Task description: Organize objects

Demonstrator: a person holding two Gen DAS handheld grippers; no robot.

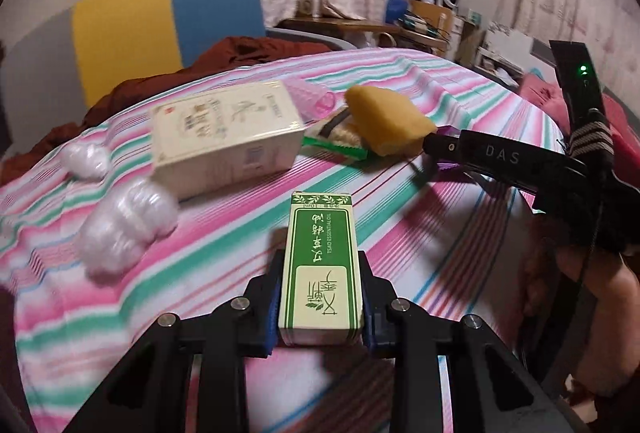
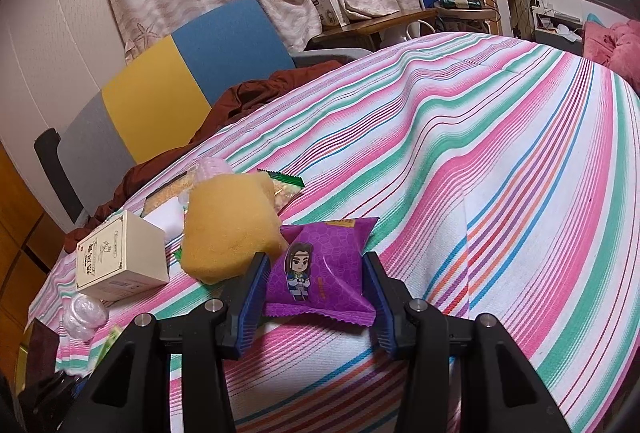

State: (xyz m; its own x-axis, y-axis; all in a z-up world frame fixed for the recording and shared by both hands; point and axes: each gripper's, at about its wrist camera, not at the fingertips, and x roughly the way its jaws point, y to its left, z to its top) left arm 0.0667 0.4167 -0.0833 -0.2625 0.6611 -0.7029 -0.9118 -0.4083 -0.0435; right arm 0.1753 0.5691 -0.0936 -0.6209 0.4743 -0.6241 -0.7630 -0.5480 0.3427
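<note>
Striped cloth (image 1: 460, 193): woven, bands of pink, teal, white, orange and blue; lies in soft folds over a domed surface and carries every item.

Cream box (image 1: 226, 141): one, rigid card, rectangular, printed lid; lying flat at the left of the cluster.

Yellow sponge (image 2: 228, 229): one, porous foam, rounded wedge; sits just right of the cream box and partly over flat snack packets with serrated edges, one of them green (image 1: 340, 150). Packet count unclear, they overlap.

Purple packet (image 2: 320, 273): one, glossy film pouch, crimped zigzag ends, cartoon figure on the face. It lies between the blue ribbed pads of the right gripper (image 2: 316, 293). Jaws stand partway closed on either side; contact at the pads cannot be made out, so whether it is gripped I cannot tell.

Green box (image 1: 322, 265): one, slim card carton, green and cream, leaf print. Clamped by its long sides in the left gripper (image 1: 322, 297), jaws closed tight on it, far end pointing toward the cluster.

Plastic wads (image 1: 128, 225): two, crinkled translucent white film, lumpy; near the cream box's left end.

Pink ribbed tube (image 1: 316, 99): one, translucent plastic, behind the cream box.
</note>
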